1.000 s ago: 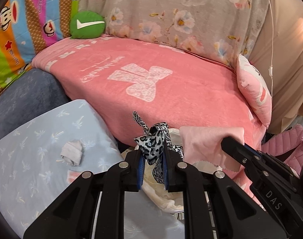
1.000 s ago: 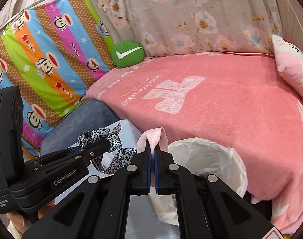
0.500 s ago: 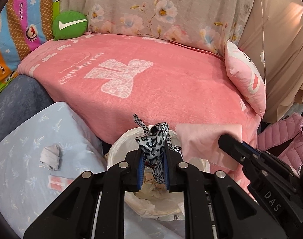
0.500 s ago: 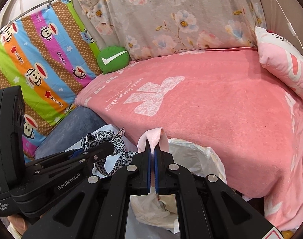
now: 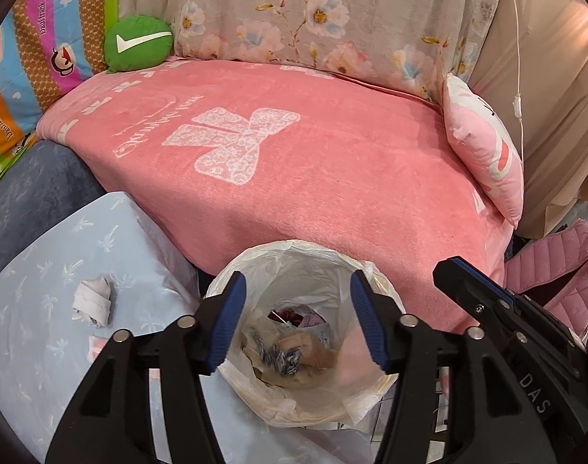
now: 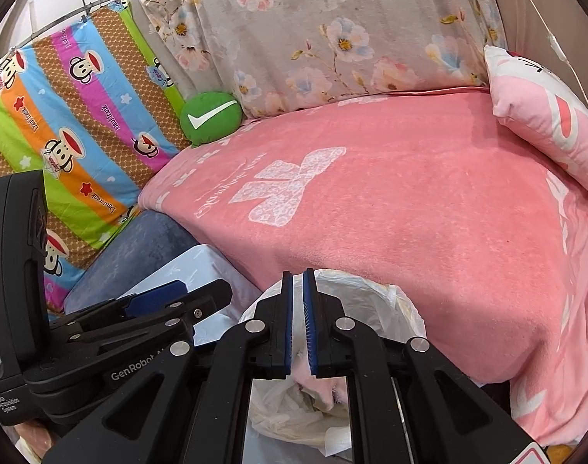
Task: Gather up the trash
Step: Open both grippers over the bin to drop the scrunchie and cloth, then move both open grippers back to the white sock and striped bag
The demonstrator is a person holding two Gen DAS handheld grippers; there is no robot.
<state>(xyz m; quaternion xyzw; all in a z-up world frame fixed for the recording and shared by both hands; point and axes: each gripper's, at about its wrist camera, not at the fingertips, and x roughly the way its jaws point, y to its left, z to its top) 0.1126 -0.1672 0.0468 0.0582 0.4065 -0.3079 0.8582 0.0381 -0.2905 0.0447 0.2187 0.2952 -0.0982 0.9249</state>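
A bin lined with a white plastic bag [image 5: 317, 259] stands against the pink bed, also in the right wrist view [image 6: 371, 290]. My left gripper [image 5: 298, 321] is open and empty above its mouth. The leopard-print scrap [image 5: 280, 357] lies inside on other trash. My right gripper [image 6: 298, 321] is slightly open, with nothing between its pads. The pink cloth [image 6: 321, 382] drops into the bag just below it, a blurred pink shape in the left wrist view [image 5: 354, 363]. A crumpled white tissue [image 5: 93, 299] and a small pink-white wrapper [image 5: 96, 346] lie on the light blue table [image 5: 42, 309].
The bed with a pink blanket [image 5: 294, 154] fills the middle. A green cushion [image 5: 139, 42] and a pink pillow [image 5: 483, 147] lie on it. A pink quilted jacket [image 5: 557, 274] lies at right. A striped monkey-print sheet [image 6: 62, 135] hangs at left.
Both grippers moved over the bin. My left gripper opened and let the leopard-print scrap fall in. My right gripper opened a little and released the pink cloth.
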